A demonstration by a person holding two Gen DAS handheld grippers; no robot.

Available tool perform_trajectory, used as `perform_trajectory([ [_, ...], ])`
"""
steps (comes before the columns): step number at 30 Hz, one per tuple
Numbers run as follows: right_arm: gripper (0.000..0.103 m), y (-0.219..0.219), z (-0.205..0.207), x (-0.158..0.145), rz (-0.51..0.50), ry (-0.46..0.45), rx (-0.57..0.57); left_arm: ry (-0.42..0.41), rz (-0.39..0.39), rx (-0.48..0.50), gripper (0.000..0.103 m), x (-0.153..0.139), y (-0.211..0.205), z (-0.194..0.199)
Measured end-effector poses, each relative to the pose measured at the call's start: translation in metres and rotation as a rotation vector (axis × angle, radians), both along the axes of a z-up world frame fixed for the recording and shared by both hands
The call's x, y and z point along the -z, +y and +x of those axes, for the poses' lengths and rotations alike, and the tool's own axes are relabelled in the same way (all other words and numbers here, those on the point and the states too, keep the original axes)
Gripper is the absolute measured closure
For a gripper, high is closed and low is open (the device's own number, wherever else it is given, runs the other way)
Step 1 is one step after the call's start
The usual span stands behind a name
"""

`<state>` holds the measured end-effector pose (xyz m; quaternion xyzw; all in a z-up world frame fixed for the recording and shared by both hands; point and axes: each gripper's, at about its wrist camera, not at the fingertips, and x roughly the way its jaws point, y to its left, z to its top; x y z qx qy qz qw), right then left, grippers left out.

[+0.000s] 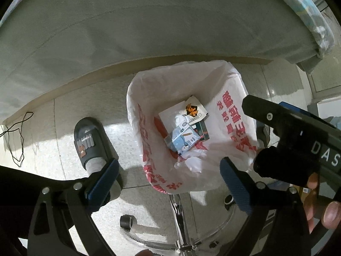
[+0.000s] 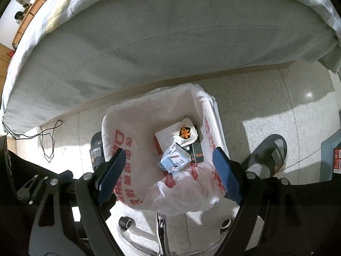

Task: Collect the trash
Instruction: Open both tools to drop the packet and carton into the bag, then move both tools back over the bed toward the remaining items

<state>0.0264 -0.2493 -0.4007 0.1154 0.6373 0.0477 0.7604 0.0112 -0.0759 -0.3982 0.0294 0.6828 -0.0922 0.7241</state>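
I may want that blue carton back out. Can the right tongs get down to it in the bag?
Probably yes: the right tongs hang open above the bag's open mouth, and the blue carton lies uncovered on top.

My left gripper (image 1: 169,178) pointed straight down, its blue-padded fingers (image 1: 102,181) spread wide with nothing between them. My right gripper (image 2: 168,176) pointed steeply down, jaws likewise parted and empty, pads (image 2: 111,176) clear of any contact. In the left wrist view, the right gripper's black body (image 1: 298,140) stood at the right edge, with my right hand (image 1: 321,202) wrapped beneath it, fingertips visible. My feet, in grey socks and dark slippers (image 1: 93,143), stood planted apart, one under each side.
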Motion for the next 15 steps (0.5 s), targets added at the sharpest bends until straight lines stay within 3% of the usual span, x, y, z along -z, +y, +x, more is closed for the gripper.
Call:
perform_trajectory([
  [15,0.022,-0.009,-0.011,-0.012,0.025,-0.009,0.034,-0.054,0.003,-0.028,0.010,-0.015,0.006,0.000],
])
